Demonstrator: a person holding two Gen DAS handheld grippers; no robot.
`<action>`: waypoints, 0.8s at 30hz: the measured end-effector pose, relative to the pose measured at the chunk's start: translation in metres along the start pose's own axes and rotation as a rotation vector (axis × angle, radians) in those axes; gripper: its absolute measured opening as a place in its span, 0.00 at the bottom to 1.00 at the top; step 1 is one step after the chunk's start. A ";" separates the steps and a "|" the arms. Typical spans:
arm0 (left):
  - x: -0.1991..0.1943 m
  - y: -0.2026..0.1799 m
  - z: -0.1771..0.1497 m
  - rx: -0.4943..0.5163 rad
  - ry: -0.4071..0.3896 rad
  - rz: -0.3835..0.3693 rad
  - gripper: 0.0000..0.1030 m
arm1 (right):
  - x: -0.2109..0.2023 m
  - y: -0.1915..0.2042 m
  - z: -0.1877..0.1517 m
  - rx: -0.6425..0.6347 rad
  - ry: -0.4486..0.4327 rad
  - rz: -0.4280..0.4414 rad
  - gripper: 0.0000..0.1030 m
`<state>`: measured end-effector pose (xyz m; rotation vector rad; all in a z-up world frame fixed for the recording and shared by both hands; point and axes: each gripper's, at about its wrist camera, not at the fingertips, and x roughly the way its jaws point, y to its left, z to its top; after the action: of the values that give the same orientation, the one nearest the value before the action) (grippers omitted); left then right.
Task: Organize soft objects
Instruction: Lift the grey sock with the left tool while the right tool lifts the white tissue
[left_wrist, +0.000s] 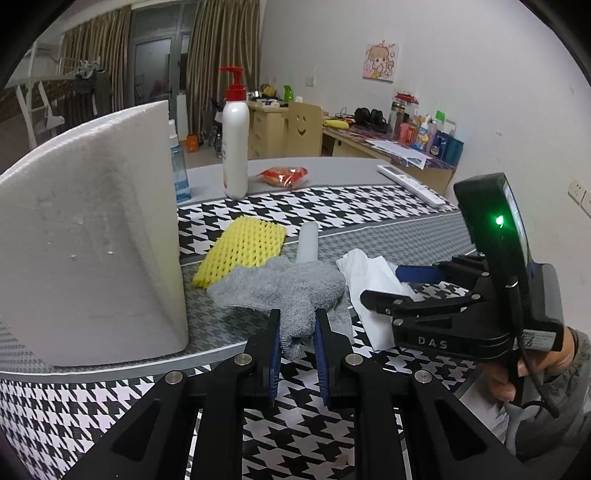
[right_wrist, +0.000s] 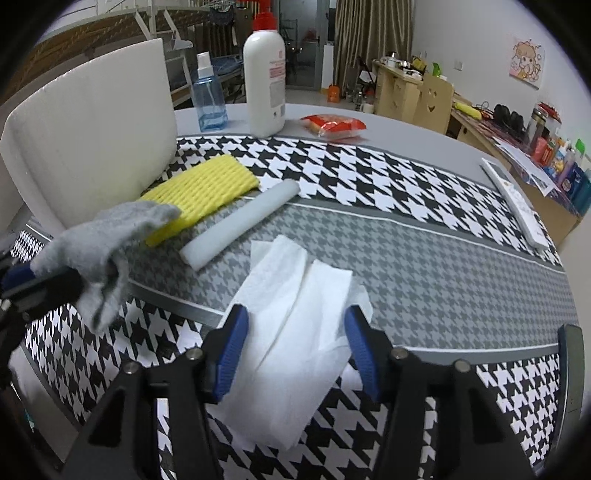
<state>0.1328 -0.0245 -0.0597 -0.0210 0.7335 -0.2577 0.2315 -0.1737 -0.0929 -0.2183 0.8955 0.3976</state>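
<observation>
My left gripper (left_wrist: 297, 325) is shut on a grey sock (left_wrist: 284, 286) and holds it lifted off the table; the sock also hangs at the left in the right wrist view (right_wrist: 99, 243). My right gripper (right_wrist: 295, 325) is open, its jaws either side of a white tissue (right_wrist: 291, 325) lying flat on the table; the tissue also shows in the left wrist view (left_wrist: 369, 280). A yellow foam net (right_wrist: 199, 195) and a white foam cylinder (right_wrist: 240, 225) lie beyond. A white foam box (left_wrist: 92, 236) stands at the left.
On the houndstooth tablecloth (right_wrist: 406, 251) stand a white pump bottle (right_wrist: 265, 77) and a blue spray bottle (right_wrist: 208, 99), with a red snack packet (right_wrist: 334, 125) behind. A white remote (right_wrist: 517, 199) lies at the right edge. Desks with clutter line the far wall.
</observation>
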 end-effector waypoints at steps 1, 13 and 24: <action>-0.001 0.000 0.000 0.000 -0.003 0.000 0.17 | 0.000 0.001 -0.001 -0.004 0.000 0.001 0.53; -0.017 0.002 0.006 0.021 -0.060 -0.007 0.17 | -0.020 0.009 -0.004 -0.023 -0.038 0.024 0.11; -0.033 0.000 0.016 0.044 -0.120 -0.014 0.17 | -0.064 0.007 0.003 0.011 -0.138 0.007 0.11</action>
<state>0.1202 -0.0175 -0.0265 0.0002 0.6087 -0.2837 0.1944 -0.1817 -0.0403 -0.1755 0.7623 0.4091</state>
